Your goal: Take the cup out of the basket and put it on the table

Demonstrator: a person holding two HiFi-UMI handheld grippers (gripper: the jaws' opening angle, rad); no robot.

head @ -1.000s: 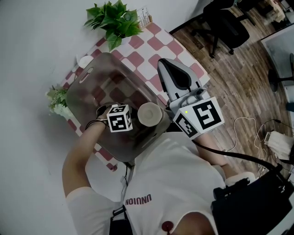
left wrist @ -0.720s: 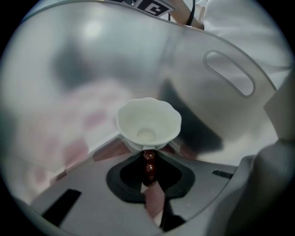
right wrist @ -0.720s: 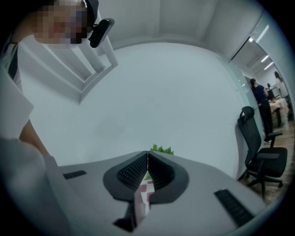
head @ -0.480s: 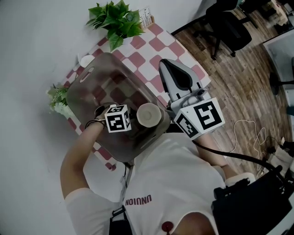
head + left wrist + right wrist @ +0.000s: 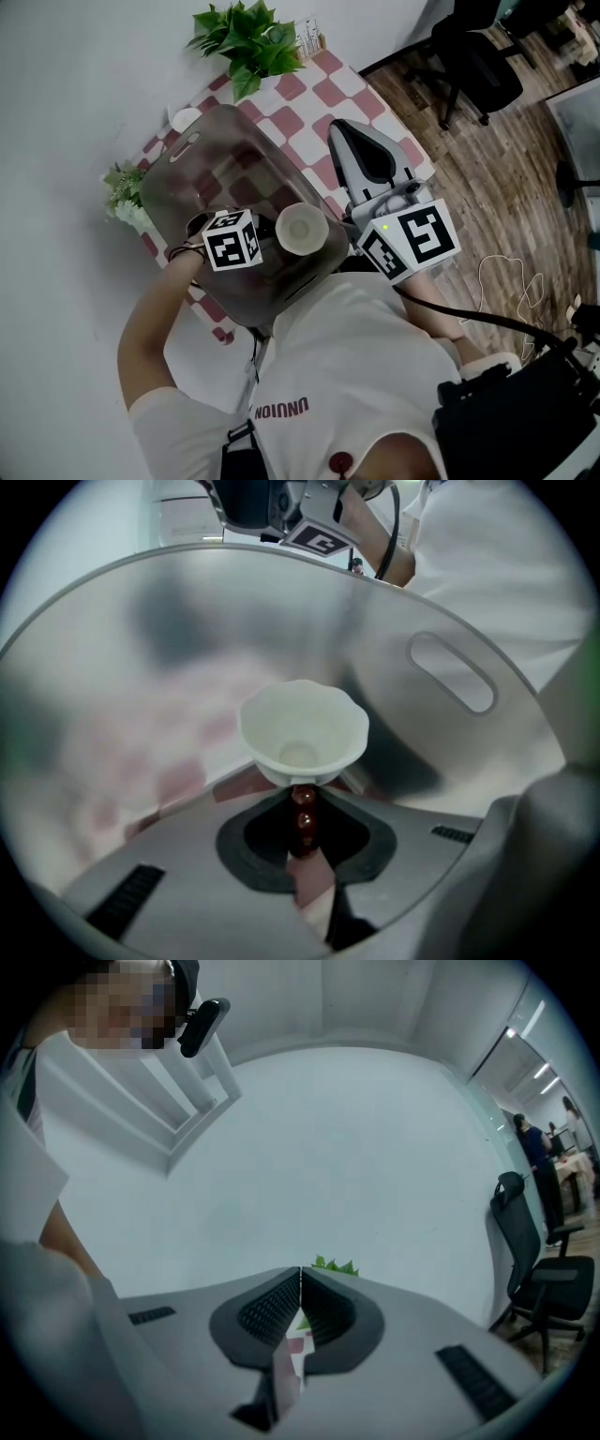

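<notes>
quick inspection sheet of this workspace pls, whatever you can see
surface: table under a red-and-white checked cloth
job's things: translucent grey plastic basket on the cloth; white paper cup pinched at its rim, inside the basket's outline
clutter: leafy green potted plant; small white-flowered plant; small white round object
grippers: left gripper shut on cup; right gripper shut, empty
cables: black cable by the person's side; pale cable on floor
surroundings: white wall, wood floor, black office chair
</notes>
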